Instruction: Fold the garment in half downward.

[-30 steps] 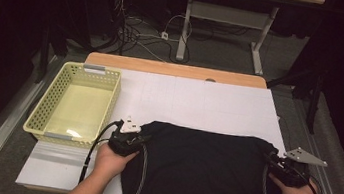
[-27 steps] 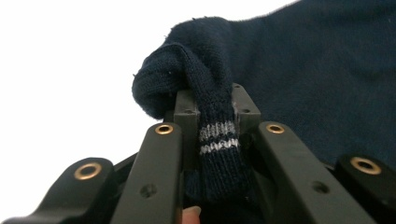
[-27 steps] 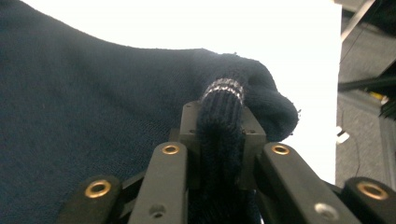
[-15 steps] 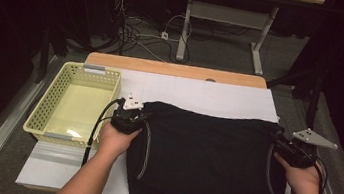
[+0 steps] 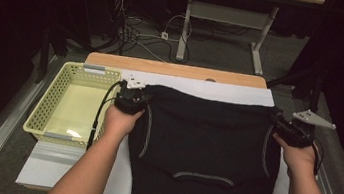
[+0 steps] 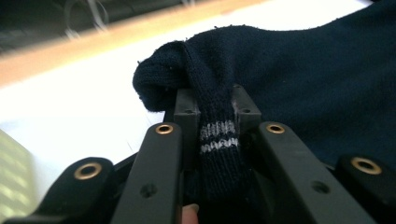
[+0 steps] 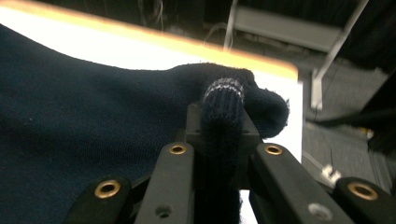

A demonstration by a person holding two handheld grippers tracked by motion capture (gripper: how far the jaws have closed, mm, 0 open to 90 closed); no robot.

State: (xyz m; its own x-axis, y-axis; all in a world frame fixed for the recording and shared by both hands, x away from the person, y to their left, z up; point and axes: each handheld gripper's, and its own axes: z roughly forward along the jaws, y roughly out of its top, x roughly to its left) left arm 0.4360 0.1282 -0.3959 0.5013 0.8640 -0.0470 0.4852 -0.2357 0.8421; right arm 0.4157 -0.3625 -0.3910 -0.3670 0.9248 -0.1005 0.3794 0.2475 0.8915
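Note:
A dark navy knitted garment point(image 5: 204, 141) with thin grey stripe trim lies spread on the white table cover point(image 5: 231, 91). My left gripper point(image 5: 134, 99) is shut on its far left corner. In the left gripper view the striped ribbed edge point(image 6: 217, 135) is pinched between the jaws of my left gripper point(image 6: 212, 100), and the fabric bunches over the tips. My right gripper point(image 5: 283, 124) is shut on the far right corner. In the right gripper view a striped fold point(image 7: 224, 93) sticks up from the closed jaws of my right gripper point(image 7: 224, 121). The far edge is stretched taut between both grippers.
A pale yellow plastic basket point(image 5: 39, 110), with nothing in it, stands at the table's left, close to my left gripper. The table's wooden far edge point(image 5: 173, 69) lies just past the garment. Beyond it are cables point(image 5: 137, 37) and a desk frame point(image 5: 256, 52) on the floor.
Both hands have moved away from the person toward the table's far edge, a little upward. They carried the garment's corners along, so more of the garment now lies stretched over the table.

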